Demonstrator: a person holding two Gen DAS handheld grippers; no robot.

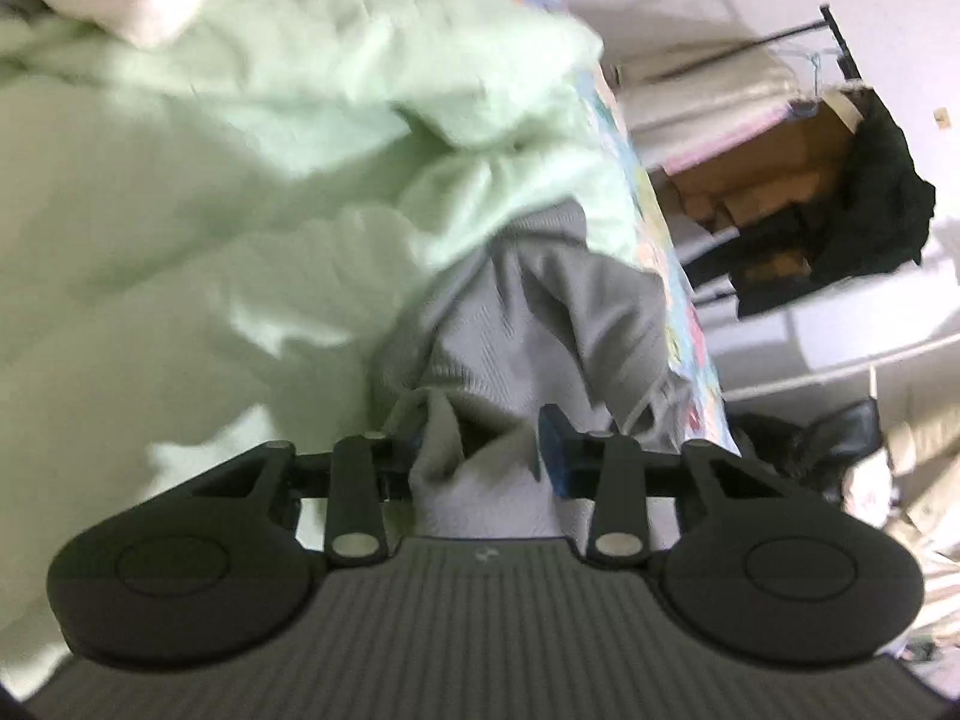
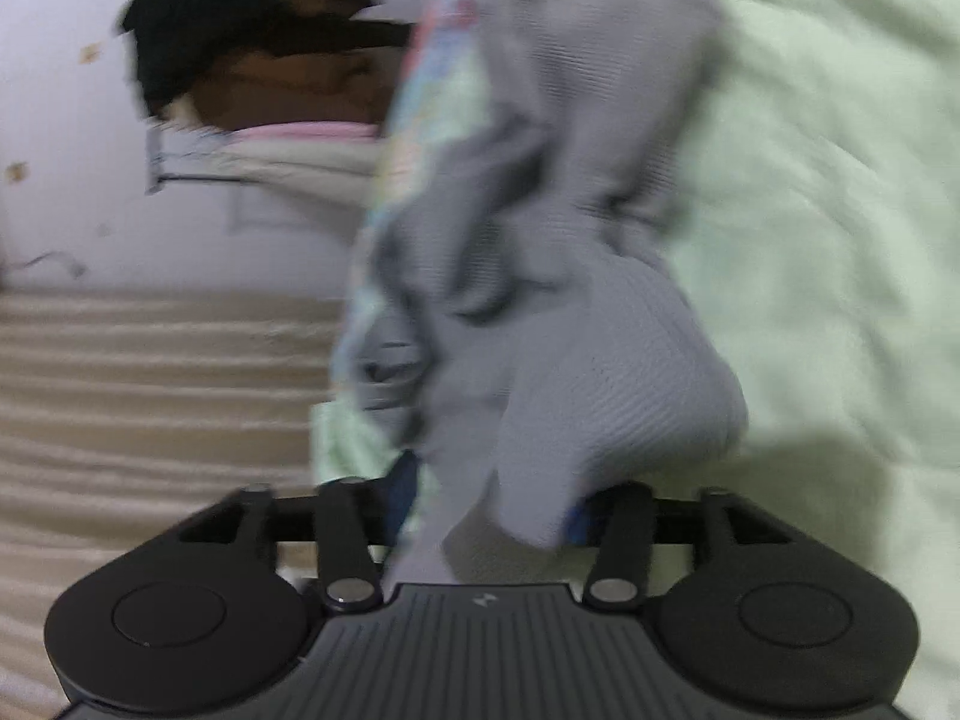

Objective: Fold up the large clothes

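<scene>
Left wrist view: left gripper (image 1: 480, 450) jaws part-open, grey ribbed knit garment (image 1: 528, 324) bunched between the fingers, grip unclear.
Right gripper (image 2: 486, 504): same garment (image 2: 600, 360) draped over both fingers, hiding pads; hold indeterminate. Pale green bedsheet (image 2: 810, 210) beyond, blurred.

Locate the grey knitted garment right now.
The grey knitted garment lies bunched on the pale green bedding near the bed's edge, reaching between both grippers' fingers in each wrist view.
</scene>
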